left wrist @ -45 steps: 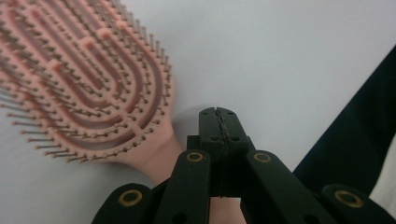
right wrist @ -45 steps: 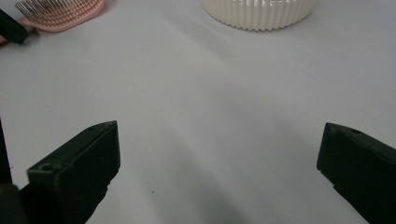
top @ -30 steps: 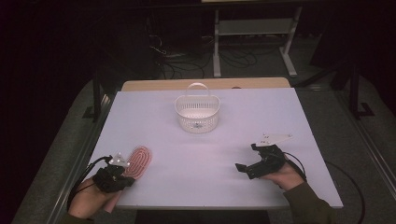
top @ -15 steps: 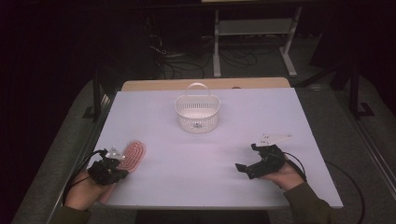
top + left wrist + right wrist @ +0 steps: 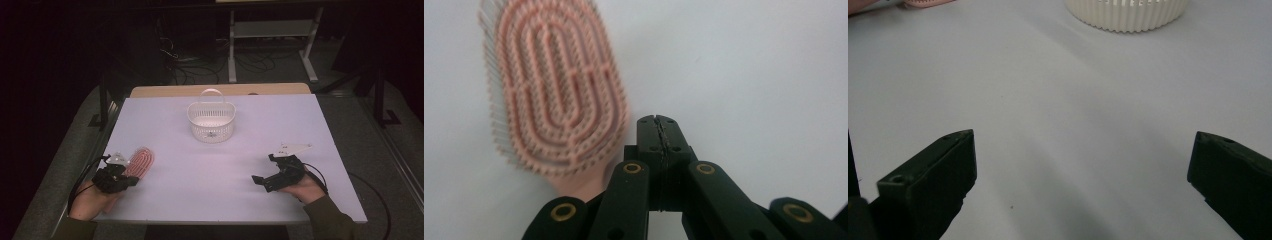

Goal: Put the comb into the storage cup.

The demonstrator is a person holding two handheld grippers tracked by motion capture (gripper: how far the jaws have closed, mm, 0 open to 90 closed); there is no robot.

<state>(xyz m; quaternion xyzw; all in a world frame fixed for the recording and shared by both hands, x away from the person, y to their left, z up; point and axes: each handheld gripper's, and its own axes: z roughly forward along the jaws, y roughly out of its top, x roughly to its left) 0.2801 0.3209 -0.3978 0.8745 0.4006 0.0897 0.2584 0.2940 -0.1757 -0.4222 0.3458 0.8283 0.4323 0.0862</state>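
A pink hairbrush (image 5: 140, 160) lies bristles up near the table's front left corner. In the left gripper view the hairbrush (image 5: 555, 90) sits left of my jaws, and its handle runs down behind the gripper's linkage. My left gripper (image 5: 131, 181) (image 5: 658, 121) is shut, its jaws pressed together with nothing between them, just right of the brush handle. My right gripper (image 5: 263, 181) (image 5: 1083, 170) rests low at the front right with its jaws wide apart over bare table.
A white slotted basket (image 5: 211, 120) with a handle stands at the middle back of the white table (image 5: 300, 125), and its base shows as the basket (image 5: 1128, 12) in the right gripper view. Dark floor, cables and a metal frame lie beyond the far edge.
My left hand and gripper have shifted slightly left along the front edge, and the brush now lies a little further left. The right gripper has not moved.
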